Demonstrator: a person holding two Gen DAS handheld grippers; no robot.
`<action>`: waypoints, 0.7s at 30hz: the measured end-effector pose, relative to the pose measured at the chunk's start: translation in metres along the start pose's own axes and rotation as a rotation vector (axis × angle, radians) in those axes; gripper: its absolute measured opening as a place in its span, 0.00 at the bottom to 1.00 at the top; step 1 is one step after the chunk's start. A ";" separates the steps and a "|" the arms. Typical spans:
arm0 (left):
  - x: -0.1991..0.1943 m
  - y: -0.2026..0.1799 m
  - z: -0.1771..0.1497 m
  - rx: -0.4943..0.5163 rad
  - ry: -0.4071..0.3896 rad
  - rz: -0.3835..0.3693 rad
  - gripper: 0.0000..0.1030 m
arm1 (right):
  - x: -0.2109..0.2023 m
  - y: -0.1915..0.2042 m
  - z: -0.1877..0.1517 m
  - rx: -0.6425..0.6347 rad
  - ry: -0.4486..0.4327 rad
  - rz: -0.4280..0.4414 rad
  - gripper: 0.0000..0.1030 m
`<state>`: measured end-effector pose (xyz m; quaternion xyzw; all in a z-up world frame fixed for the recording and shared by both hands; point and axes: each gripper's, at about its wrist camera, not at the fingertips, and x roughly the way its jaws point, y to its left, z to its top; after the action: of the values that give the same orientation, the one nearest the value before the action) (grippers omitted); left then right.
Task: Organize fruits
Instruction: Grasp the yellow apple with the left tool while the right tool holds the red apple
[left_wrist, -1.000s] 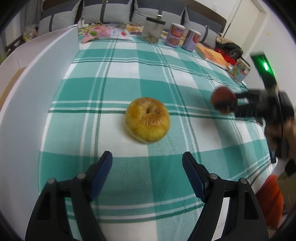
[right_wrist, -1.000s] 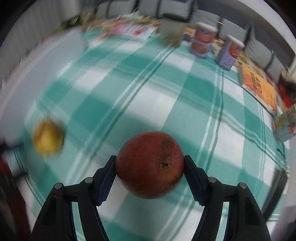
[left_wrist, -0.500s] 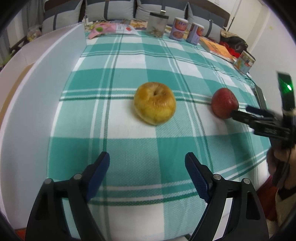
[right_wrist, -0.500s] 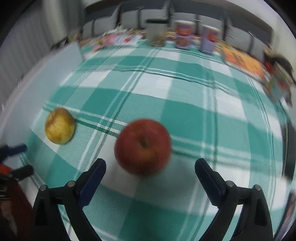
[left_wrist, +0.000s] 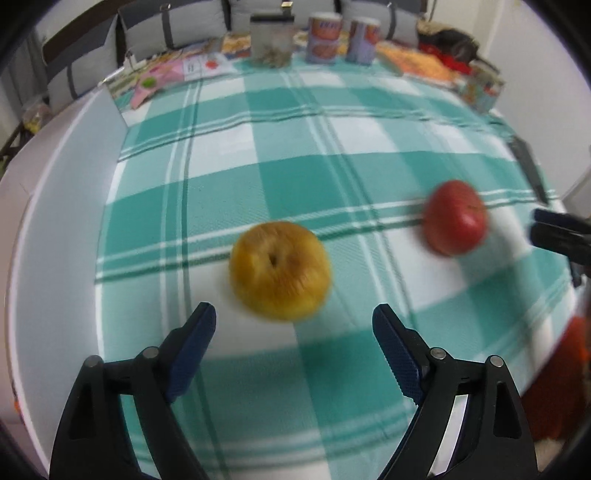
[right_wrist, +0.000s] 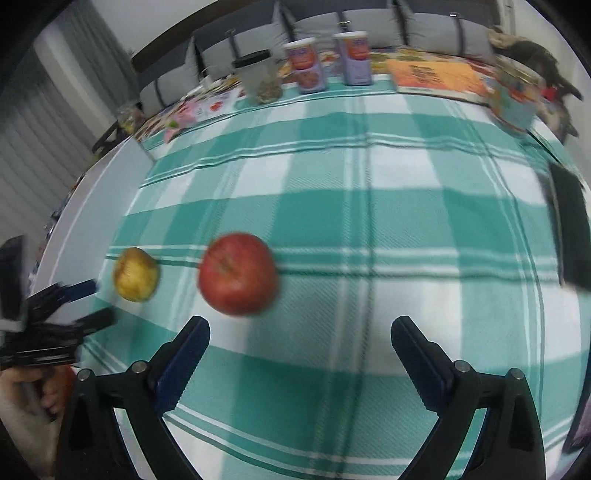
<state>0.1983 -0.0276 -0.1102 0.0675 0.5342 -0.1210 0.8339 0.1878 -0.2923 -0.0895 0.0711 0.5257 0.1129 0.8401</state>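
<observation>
1. The left gripper (left_wrist: 294, 321) has its jaws spread wide and holds nothing; its blue-padded fingers (left_wrist: 194, 341) frame bare cloth just short of the yellow apple.
2. The yellow apple (left_wrist: 279, 270) sits on the green-and-white checked tablecloth (left_wrist: 369, 177), stem dimple upward, directly beyond the left gripper's fingertips and touching neither of them.
3. The red apple (left_wrist: 454, 218) lies on the same cloth to the right of the yellow apple, near it but with a clear gap of cloth between them.
4. The right gripper (right_wrist: 300, 334) is likewise fully spread and empty; the red apple (right_wrist: 238, 274) rests on the cloth just beyond its left finger, free of both pads.
5. In the right wrist view the yellow apple (right_wrist: 136, 274) appears to the left of the red one, with the left gripper (right_wrist: 86, 302) pointing at it from the left edge, jaws apart.
6. In the left wrist view the right gripper's dark fingertips (left_wrist: 557, 232) enter from the right edge, near the red apple yet not touching it.
7. Along the table's far edge stand a clear jar (left_wrist: 272, 40), two printed canisters (left_wrist: 325, 37) and an orange book (right_wrist: 436, 79).
8. A white board (left_wrist: 55, 229) runs along the cloth's left side.
</observation>
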 end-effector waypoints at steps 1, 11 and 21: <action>0.007 0.002 0.004 -0.012 0.011 0.002 0.86 | 0.004 0.009 0.007 -0.030 0.023 -0.001 0.96; 0.028 0.001 0.016 -0.011 0.051 0.038 0.68 | 0.077 0.063 0.028 -0.223 0.162 -0.130 0.75; -0.043 0.015 0.007 -0.113 -0.040 -0.109 0.68 | 0.027 0.060 0.030 -0.135 0.117 0.013 0.66</action>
<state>0.1911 -0.0094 -0.0688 -0.0112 0.5262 -0.1374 0.8391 0.2194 -0.2273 -0.0855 0.0110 0.5645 0.1575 0.8102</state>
